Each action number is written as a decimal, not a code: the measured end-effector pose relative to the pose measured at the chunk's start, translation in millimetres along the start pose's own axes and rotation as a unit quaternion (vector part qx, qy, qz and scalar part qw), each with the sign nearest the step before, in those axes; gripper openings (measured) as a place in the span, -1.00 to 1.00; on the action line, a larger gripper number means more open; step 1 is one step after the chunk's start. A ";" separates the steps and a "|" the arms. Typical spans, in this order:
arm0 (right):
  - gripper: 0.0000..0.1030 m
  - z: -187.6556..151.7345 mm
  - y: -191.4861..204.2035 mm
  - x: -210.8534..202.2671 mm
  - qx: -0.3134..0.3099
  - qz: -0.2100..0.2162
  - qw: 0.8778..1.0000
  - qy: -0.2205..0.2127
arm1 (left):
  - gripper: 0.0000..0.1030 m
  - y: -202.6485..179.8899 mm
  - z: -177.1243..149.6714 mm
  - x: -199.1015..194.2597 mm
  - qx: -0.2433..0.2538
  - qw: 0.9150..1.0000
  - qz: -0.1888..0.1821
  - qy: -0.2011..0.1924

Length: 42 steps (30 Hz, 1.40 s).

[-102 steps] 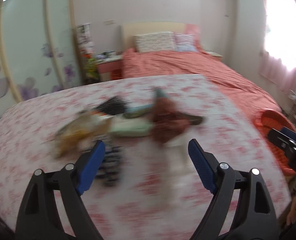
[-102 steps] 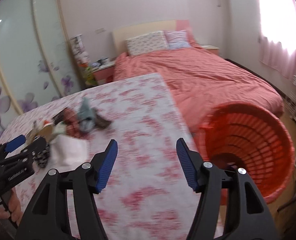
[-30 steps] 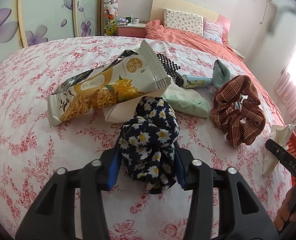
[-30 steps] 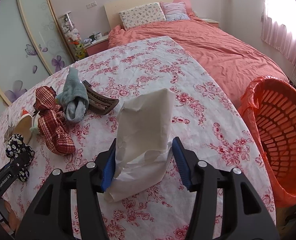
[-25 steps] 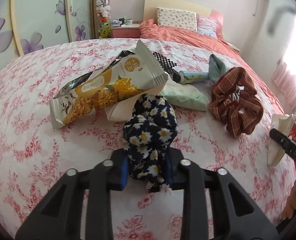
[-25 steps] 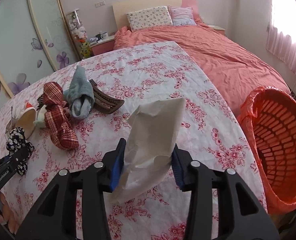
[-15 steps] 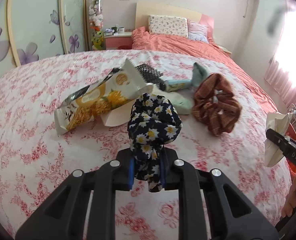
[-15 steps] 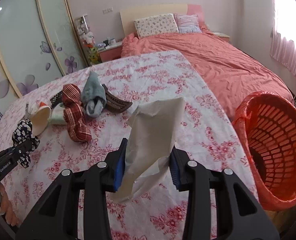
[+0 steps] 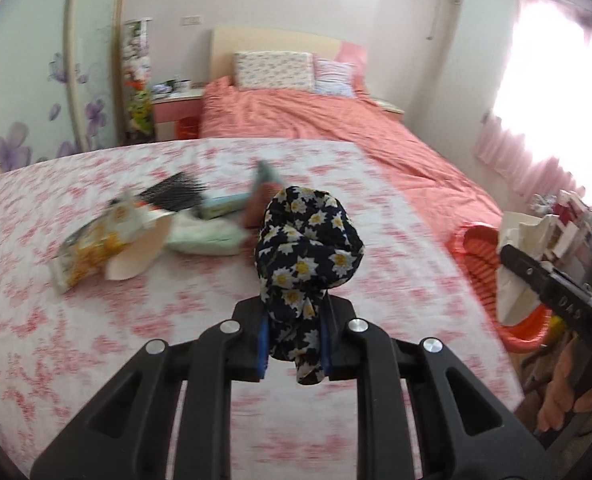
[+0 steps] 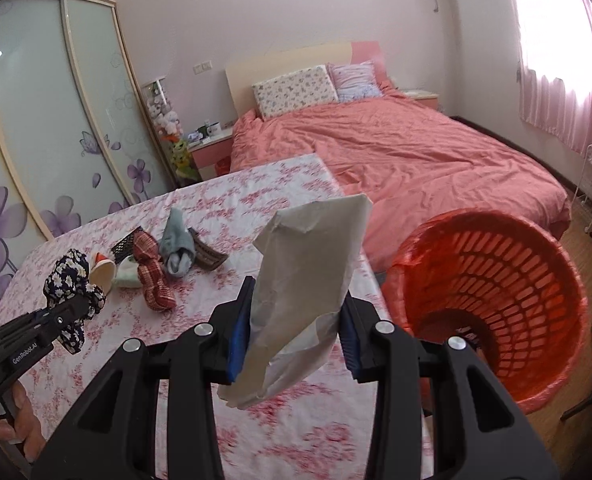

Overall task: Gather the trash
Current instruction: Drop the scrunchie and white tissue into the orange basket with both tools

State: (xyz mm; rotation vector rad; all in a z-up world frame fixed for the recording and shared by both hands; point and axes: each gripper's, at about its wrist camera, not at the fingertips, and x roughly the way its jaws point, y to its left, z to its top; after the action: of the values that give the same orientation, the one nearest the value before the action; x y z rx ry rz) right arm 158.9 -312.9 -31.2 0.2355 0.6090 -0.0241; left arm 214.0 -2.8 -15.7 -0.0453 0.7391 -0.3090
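Note:
My left gripper (image 9: 294,346) is shut on a dark daisy-print scrunchie (image 9: 307,248) and holds it above the floral table (image 9: 96,320); it also shows in the right wrist view (image 10: 72,280). My right gripper (image 10: 294,338) is shut on a crumpled white paper bag (image 10: 307,276), lifted near the table's right edge, left of the orange basket (image 10: 495,304). The bag (image 9: 515,264) and basket (image 9: 479,256) also show in the left wrist view.
On the table lie a yellow snack wrapper (image 9: 92,248), a paper cup (image 10: 102,274), a pale green pack (image 9: 204,236), a black brush (image 9: 176,188), a plaid scrunchie (image 10: 152,276), a grey sock (image 10: 178,246) and a brown clip (image 10: 210,256). A coral bed (image 10: 415,148) lies behind.
Both grippers closed on their items and lifted them off the table. They have moved right, toward the orange basket; the left view now blurs with motion.

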 end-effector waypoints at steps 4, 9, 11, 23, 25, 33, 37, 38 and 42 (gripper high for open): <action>-0.24 2.6 -22.1 -15.1 0.003 -0.027 1.000 -0.016 | -0.62 -41.4 7.8 3.6 0.018 0.999 -0.045 0.002; -0.24 11.4 -58.9 -26.1 0.015 -0.063 0.997 -0.033 | -0.62 -94.3 14.2 12.6 0.048 0.995 -0.089 0.005; -0.24 14.9 -76.9 -27.1 0.027 -0.077 0.996 -0.036 | -0.62 -119.0 17.9 20.6 0.060 0.992 -0.107 0.009; -0.24 17.8 -147.5 -13.1 0.078 -0.108 0.990 -0.038 | -0.60 -234.4 27.2 85.8 0.116 0.974 -0.187 0.043; -0.24 17.7 -156.5 -11.3 0.087 -0.109 0.989 -0.038 | -0.60 -245.1 26.2 98.0 0.123 0.972 -0.193 0.050; 0.03 14.9 -170.9 4.9 0.111 -0.108 0.987 -0.030 | -0.08 -253.5 21.0 134.2 0.128 0.976 -0.165 0.068; 0.30 11.4 -169.9 9.0 0.108 -0.102 0.989 -0.022 | 0.07 -237.8 21.9 139.0 0.119 0.980 -0.143 0.072; 0.31 10.4 -167.7 7.9 0.106 -0.105 0.989 -0.022 | 0.12 -232.8 21.8 138.8 0.118 0.981 -0.136 0.071; 0.33 9.7 -167.8 5.6 0.099 -0.111 0.989 -0.019 | 0.25 -213.3 21.1 130.9 0.116 0.985 -0.112 0.060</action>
State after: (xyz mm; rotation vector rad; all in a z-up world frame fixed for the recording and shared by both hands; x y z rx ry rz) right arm 153.6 -478.1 -62.2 0.3581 0.5930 -0.3046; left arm 263.5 -246.0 -54.2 0.1115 0.8145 -0.6155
